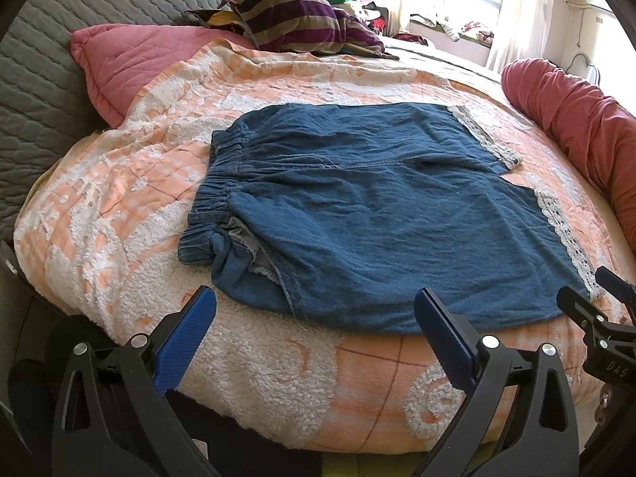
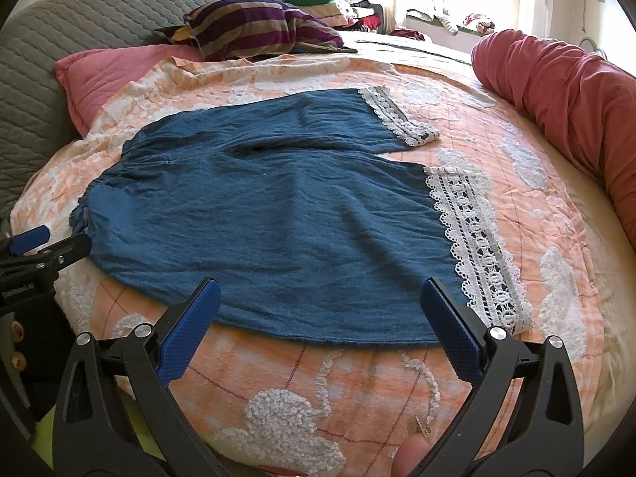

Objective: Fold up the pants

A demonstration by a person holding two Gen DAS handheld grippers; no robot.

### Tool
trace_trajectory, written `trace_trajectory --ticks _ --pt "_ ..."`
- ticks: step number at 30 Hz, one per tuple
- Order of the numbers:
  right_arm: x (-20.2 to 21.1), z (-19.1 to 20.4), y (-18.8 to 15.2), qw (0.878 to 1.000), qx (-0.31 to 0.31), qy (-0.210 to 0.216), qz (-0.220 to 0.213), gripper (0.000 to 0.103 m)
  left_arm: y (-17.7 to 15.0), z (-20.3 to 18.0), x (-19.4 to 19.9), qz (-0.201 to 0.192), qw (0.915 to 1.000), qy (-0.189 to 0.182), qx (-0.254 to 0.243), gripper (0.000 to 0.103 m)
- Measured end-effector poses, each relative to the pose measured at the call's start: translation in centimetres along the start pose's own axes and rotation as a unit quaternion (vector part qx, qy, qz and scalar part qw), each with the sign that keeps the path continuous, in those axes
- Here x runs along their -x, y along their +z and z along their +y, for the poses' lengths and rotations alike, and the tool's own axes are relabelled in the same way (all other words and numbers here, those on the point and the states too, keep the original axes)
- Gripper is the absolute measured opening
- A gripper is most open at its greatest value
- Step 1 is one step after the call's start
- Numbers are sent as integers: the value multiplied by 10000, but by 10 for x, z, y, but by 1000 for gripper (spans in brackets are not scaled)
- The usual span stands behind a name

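Note:
Blue denim pants (image 1: 377, 214) with white lace hems (image 1: 568, 234) lie spread flat on the orange and white bedspread (image 1: 131, 183), elastic waistband (image 1: 214, 194) to the left, both legs to the right. They also show in the right wrist view (image 2: 278, 218), with the lace hem (image 2: 477, 246) on the near leg. My left gripper (image 1: 316, 302) is open and empty, just short of the pants' near edge by the waist. My right gripper (image 2: 320, 294) is open and empty at the near edge by the leg hem.
A pink pillow (image 1: 131, 59) and a striped purple pillow (image 1: 298, 20) lie at the back. A rolled red quilt (image 1: 576, 119) lines the right side. A grey quilted headboard (image 1: 39, 71) curves on the left. Piled clothes (image 2: 338, 4) sit by the window.

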State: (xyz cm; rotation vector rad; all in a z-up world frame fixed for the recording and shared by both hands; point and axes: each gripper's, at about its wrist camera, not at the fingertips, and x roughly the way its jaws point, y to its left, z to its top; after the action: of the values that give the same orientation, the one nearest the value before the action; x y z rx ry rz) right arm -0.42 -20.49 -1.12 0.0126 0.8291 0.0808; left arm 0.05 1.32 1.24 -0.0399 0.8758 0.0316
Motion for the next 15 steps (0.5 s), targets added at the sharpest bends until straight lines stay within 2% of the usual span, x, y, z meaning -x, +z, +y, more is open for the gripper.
trace_trajectory --ticks 15 --pt "-1 -1 0 10000 7 -1 -13 95 4 2 -1 -9 10000 3 -3 99"
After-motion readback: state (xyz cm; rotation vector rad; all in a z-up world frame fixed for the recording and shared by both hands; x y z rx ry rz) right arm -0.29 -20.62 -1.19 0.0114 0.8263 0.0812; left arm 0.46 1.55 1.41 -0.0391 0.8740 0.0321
